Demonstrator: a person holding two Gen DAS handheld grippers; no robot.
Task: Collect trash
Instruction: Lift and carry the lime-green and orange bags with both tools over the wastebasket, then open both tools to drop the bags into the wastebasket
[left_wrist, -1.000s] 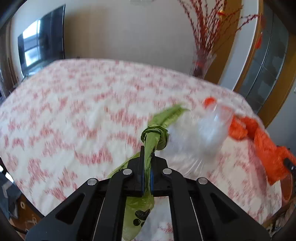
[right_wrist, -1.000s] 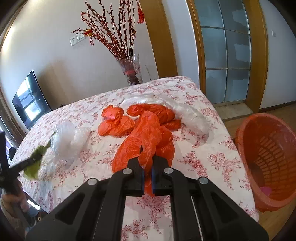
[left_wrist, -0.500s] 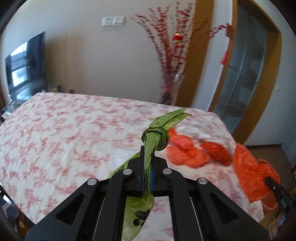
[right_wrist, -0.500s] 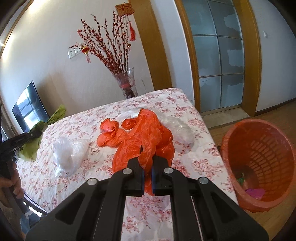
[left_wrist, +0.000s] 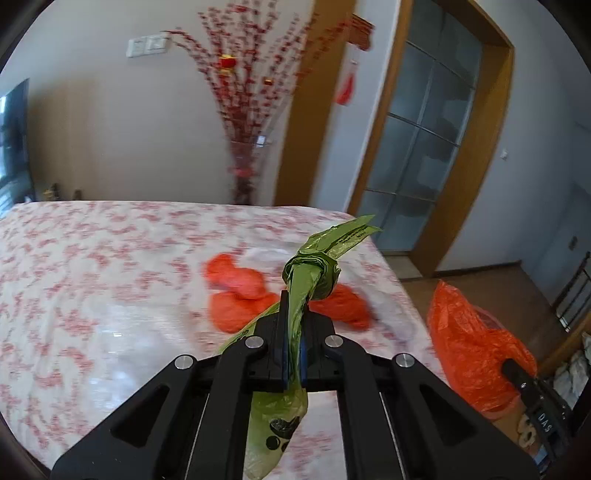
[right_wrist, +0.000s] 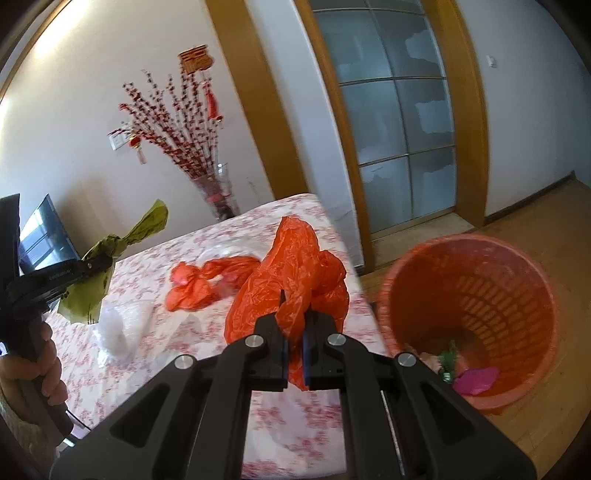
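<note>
Orange basket (right_wrist: 469, 317) (some scraps inside) stands beside floral bed (right_wrist: 155, 354).

Crinkly glossy plastic orange bag (right_wrist: 295, 273)

White walls (right_wrist: 74, 110), sunlit upper left. Bed with red-and-white floral cover (left_wrist: 92, 277) fills near ground. Far wall: glass vase of red-berried branches (right_wrist: 218, 188), light switch plate (left_wrist: 146, 46), red hanging ornaments (right_wrist: 197, 61). Dark TV screen (right_wrist: 46, 236) far left. Frosted glass door in wooden frame (right_wrist: 391, 118) right. Wood floor (right_wrist: 554, 236) beyond bed.
</note>
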